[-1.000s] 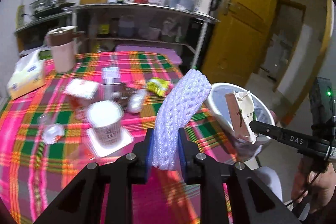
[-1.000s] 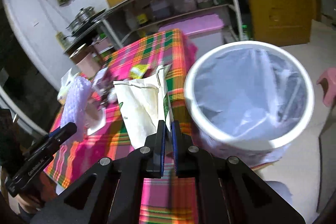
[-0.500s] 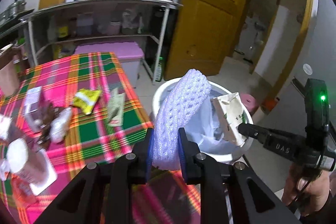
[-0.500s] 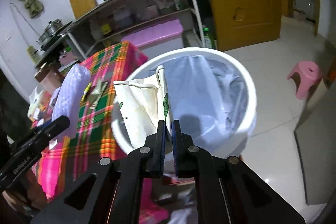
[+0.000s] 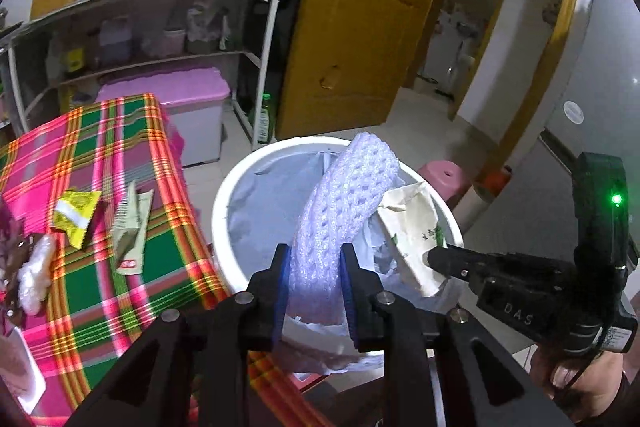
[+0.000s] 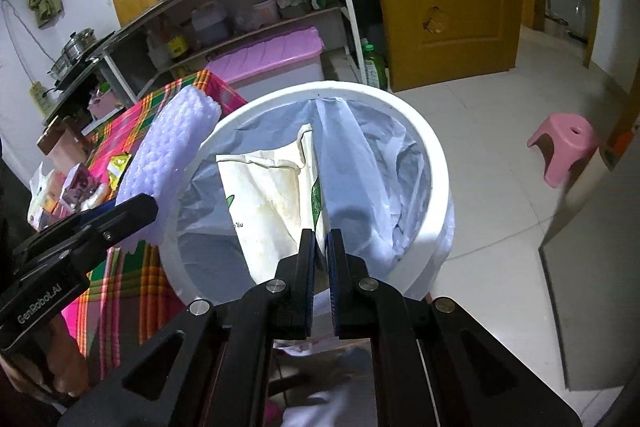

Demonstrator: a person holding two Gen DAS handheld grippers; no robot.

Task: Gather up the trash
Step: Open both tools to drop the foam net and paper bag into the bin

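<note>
A white foam fruit net [image 5: 352, 195] stands between the pads of my left gripper [image 5: 314, 259], over the near rim of the white bin [image 5: 224, 195]. The jaws are opening, and the net still fills the gap and touches both pads. My right gripper [image 6: 322, 247] is shut on the edge of a stained white paper bag [image 6: 272, 195], which hangs inside the mouth of the lined bin [image 6: 436, 163]. In the left wrist view the right gripper [image 5: 434, 255] and its paper bag [image 5: 412, 227] sit just right of the net. The right wrist view has the foam net [image 6: 168, 163] at the bin's left rim.
The plaid-covered table [image 5: 100, 147] lies left of the bin, with a yellow wrapper [image 5: 76, 211], a green-white packet [image 5: 130, 227] and more litter on it. A pink stool [image 6: 564, 143] stands on the tiled floor to the right. Shelves and a yellow door lie beyond.
Both grippers have swung from above the table to above the bin, carrying the net and the bag. The left jaws now stand slightly wider around the net.
</note>
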